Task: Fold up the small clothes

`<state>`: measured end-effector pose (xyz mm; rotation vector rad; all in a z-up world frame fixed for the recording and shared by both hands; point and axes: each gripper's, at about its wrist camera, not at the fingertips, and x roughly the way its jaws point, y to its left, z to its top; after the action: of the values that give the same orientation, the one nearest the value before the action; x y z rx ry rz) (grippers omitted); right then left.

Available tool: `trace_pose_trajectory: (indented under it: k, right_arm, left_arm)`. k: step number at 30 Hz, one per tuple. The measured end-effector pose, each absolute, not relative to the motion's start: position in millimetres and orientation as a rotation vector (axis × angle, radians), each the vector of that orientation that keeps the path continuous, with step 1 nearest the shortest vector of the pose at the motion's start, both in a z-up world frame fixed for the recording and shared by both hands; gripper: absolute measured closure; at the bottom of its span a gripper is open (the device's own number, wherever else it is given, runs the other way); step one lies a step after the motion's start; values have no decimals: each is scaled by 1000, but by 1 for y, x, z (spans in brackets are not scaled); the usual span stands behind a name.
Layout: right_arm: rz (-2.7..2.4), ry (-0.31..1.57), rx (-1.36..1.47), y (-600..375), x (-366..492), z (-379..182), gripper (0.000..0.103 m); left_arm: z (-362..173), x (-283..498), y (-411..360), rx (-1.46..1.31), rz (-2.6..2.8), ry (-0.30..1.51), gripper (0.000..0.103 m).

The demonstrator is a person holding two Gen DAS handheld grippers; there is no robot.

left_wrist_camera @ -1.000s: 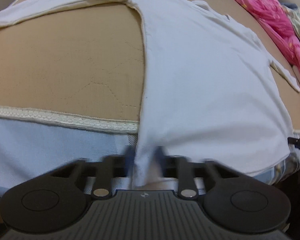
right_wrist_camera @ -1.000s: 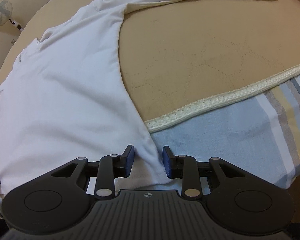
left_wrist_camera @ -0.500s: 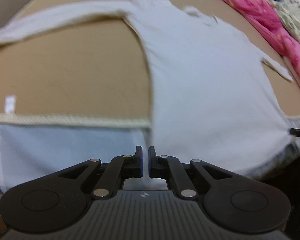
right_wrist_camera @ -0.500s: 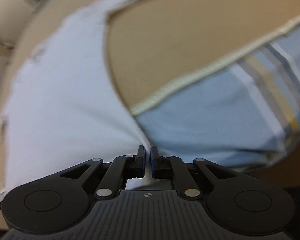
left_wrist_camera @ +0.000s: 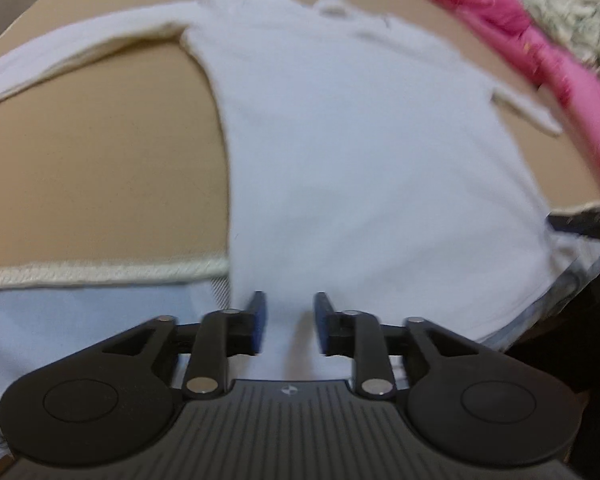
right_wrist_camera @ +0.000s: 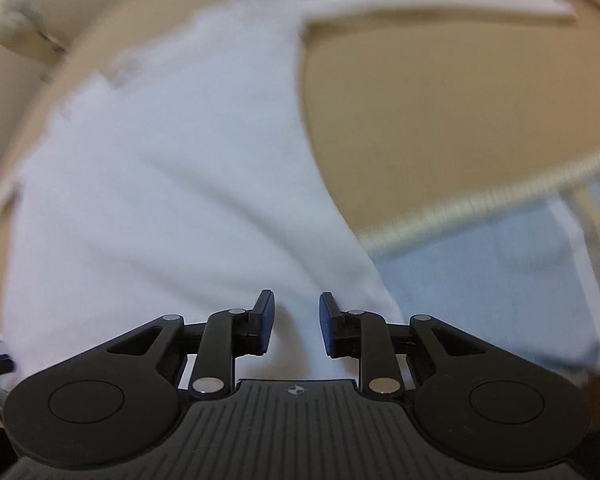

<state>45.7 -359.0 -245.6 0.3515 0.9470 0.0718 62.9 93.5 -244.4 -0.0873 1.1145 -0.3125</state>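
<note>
- The white long-sleeved shirt (left_wrist_camera: 360, 152) lies spread flat on a tan quilted cover (left_wrist_camera: 100, 168), its hem toward the cameras and its collar at 12 o'clock.
- In the left wrist view one sleeve runs out toward 10 o'clock; in the right wrist view the other sleeve (right_wrist_camera: 440, 0) stretches toward 1 o'clock.
- The left claw (left_wrist_camera: 288, 322) is spread, blue pads apart, with the shirt's hem corner showing in the gap between them; nothing is pinched.
- The right claw (right_wrist_camera: 296, 322) is likewise spread over the opposite hem corner, holding nothing.
- The cover's cream lace edge (left_wrist_camera: 100, 274) crosses at 9 o'clock, with a pale blue sheet (left_wrist_camera: 80, 320) below it.
- A pink fabric (left_wrist_camera: 540, 52) lies at 2 o'clock, past the shirt.
- Both views are motion-blurred.
</note>
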Motion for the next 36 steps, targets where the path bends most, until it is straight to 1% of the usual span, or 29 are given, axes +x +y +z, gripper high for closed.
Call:
trace_pose_trajectory:
  k: [1, 2, 3, 5, 7, 9, 11, 13, 20, 26, 28, 31, 33, 35, 36]
  right_arm:
    - [55, 972, 337, -358, 47, -249, 70]
    - [32, 1019, 318, -356, 48, -257, 69]
    - [25, 1062, 295, -352, 51, -263, 68]
    - [24, 1029, 260, -346, 52, -257, 68]
    - [46, 922, 246, -349, 48, -243, 68]
    - [57, 832, 255, -349, 44, -227, 68]
    - [66, 749, 285, -356, 37, -217, 67]
    - [54, 683, 283, -358, 36, -206, 64]
    - [75, 447, 252, -367, 27, -169, 64]
    - [173, 232, 160, -390, 26, -105, 64]
    - [206, 227, 134, -398, 33, -95, 64]
    - [182, 226, 103, -407, 50, -107, 64]
    - [152, 254, 145, -415, 62, -126, 64]
    - [107, 356, 119, -410, 79, -139, 64]
    - [87, 346, 108, -408, 82, -140, 65]
  left_arm:
    - [-246, 64, 93, -85, -305, 1119, 53]
    - [-250, 65, 91, -69, -295, 1136, 49]
    - [-254, 64, 89, -49, -293, 1157, 49]
    - [-253, 63, 82, -26, -287, 1154, 49]
    - [-244, 63, 82, -52, -292, 1093, 46]
    - [-231, 59, 89, -81, -287, 1015, 29]
    - [-220, 56, 92, -72, -255, 933, 20]
    - [-212, 53, 92, -43, -228, 875, 19]
    - [-189, 42, 92, -68, -211, 767, 19]
    - [-149, 49, 101, -35, -115, 619, 19]
    - [-138, 59, 102, -21, -83, 575, 19]
    - [-122, 83, 106, -9, -44, 522, 19]
    - [-114, 101, 113, -44, -41, 512, 19]
    - [-109, 118, 122, -87, -34, 508, 18]
    - [-107, 126, 125, -89, -28, 502, 18]
